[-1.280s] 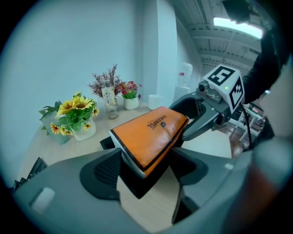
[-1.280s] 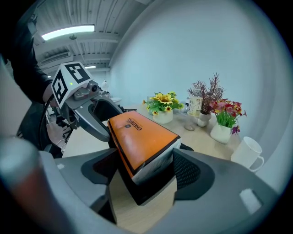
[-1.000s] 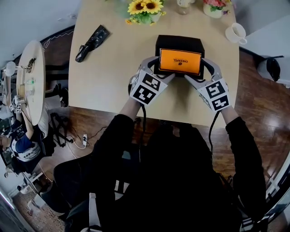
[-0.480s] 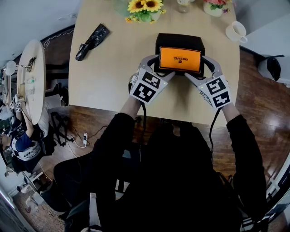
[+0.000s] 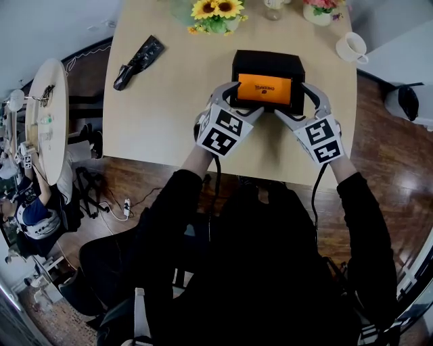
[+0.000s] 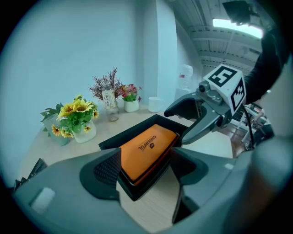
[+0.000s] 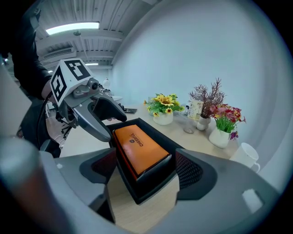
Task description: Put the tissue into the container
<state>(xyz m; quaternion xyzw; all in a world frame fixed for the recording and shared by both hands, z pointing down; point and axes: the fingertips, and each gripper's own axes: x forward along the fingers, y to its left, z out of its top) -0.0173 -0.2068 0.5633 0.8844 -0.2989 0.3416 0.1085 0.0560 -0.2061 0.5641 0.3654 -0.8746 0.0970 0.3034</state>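
A pale wooden table (image 5: 155,115) is seen from above, with a person in dark sleeves seated at its near edge. Towards the right of the table a black, open-topped container (image 5: 268,62) is set. The tissue pack (image 5: 273,89), orange with dark print on its top face, is laid inside this container, and black rim is shown around it on all sides.

The left gripper (image 5: 247,99) is held at the near left corner of the container. Its jaws are spread wide, and in the left gripper view (image 6: 149,167) that corner and the end of the pack are framed between the two pads, with nothing clamped. The right gripper (image 5: 291,100) is held at the near right corner in the mirrored pose. Its jaws are likewise spread, and in the right gripper view (image 7: 145,167) the corner of the container is seen between them. Whether any pad is touching the container wall cannot be told.

At the far edge of the table a pot of sunflowers (image 5: 216,15) is placed, with a pot of pink flowers (image 5: 323,10) to its right. A white cup (image 5: 352,47) is set at the far right corner. A dark crumpled object (image 5: 137,63) is left at the far left, well apart from the container.
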